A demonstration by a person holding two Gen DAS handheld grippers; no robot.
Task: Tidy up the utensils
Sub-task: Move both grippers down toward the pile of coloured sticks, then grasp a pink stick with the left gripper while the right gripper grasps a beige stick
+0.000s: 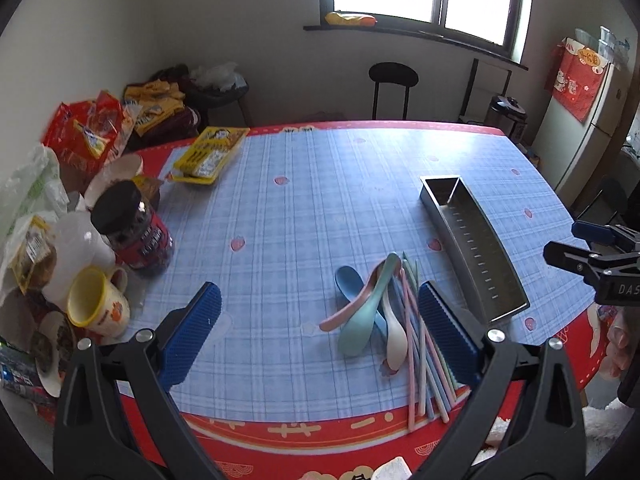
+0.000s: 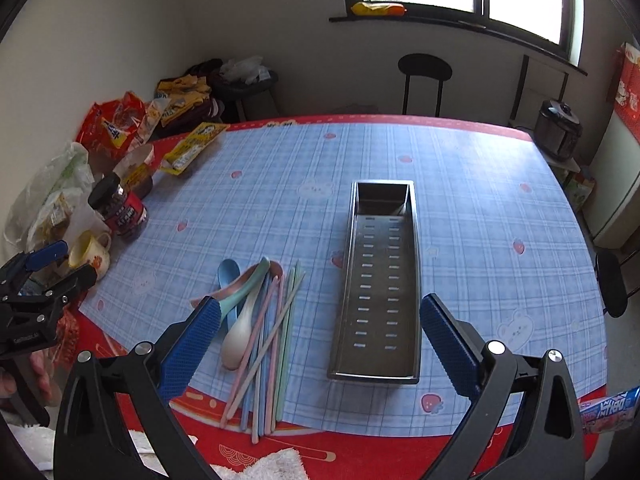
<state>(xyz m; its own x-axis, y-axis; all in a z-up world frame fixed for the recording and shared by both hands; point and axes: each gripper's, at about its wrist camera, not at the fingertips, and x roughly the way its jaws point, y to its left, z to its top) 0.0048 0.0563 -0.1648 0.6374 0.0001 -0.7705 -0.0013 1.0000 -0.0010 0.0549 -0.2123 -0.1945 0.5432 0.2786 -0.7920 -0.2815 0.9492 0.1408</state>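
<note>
Pastel spoons [image 1: 370,304] [image 2: 244,304] and several pastel chopsticks [image 1: 420,356] [image 2: 268,356] lie in a heap on the blue checked tablecloth near the front edge. To their right sits an empty steel utensil tray [image 1: 472,248] [image 2: 380,280], long side pointing away. My left gripper [image 1: 320,330] hovers open above the table, its right pad over the chopsticks. My right gripper [image 2: 320,344] hangs open over the tray's near end, nothing between its pads. Each gripper shows at the edge of the other's view: the right gripper [image 1: 592,256], the left gripper [image 2: 44,276].
Along the table's left side stand a dark-lidded jar [image 1: 132,228], a yellow mug [image 1: 98,304], snack bags [image 1: 88,128] and a yellow packet [image 1: 210,152]. A black stool [image 1: 394,80] stands by the far wall, a fridge [image 1: 592,128] at the right.
</note>
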